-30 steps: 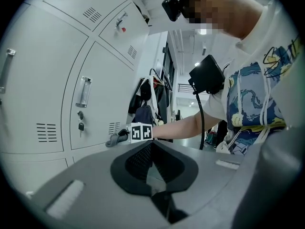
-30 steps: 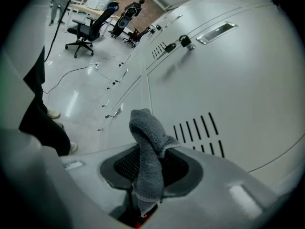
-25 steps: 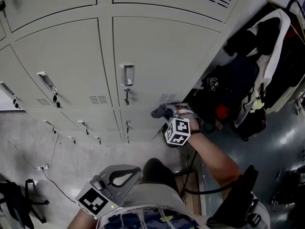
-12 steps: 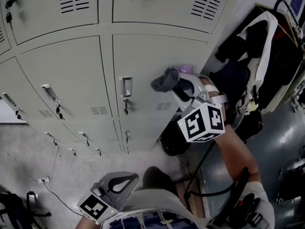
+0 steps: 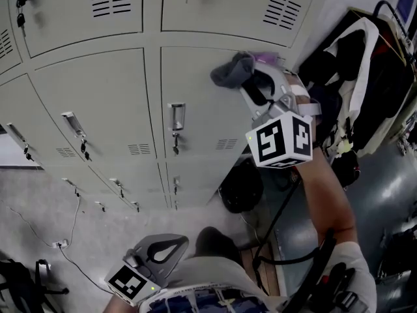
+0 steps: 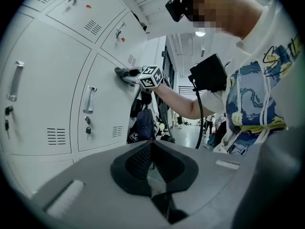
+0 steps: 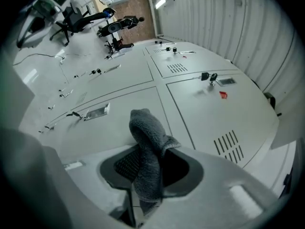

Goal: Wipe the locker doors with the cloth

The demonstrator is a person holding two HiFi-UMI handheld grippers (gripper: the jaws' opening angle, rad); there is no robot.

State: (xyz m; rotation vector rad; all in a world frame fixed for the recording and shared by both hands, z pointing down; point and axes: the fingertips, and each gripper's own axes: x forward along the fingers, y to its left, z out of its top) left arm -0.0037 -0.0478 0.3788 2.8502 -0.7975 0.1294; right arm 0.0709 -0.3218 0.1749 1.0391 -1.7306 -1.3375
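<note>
The grey cloth (image 5: 232, 70) is bunched in my right gripper (image 5: 251, 87), which is shut on it and holds it against the upper right part of a pale grey locker door (image 5: 202, 109). In the right gripper view the cloth (image 7: 148, 149) stands up between the jaws, its tip on the door (image 7: 119, 128) near the handle (image 7: 96, 112). My left gripper (image 5: 163, 250) hangs low by my body, shut and empty. From the left gripper view, its closed jaws point along the lockers, where the cloth (image 6: 124, 73) touches a door (image 6: 102, 109).
Keys hang from the locks under each door handle (image 5: 176, 117). Dark jackets and bags (image 5: 365, 77) hang right of the lockers, and a black backpack (image 5: 242, 188) sits at their foot. A cable (image 5: 39, 223) trails across the floor at the left.
My right gripper has carried the cloth up the locker door, from near the lower vent slots to the door's top right. The left gripper has stayed put.
</note>
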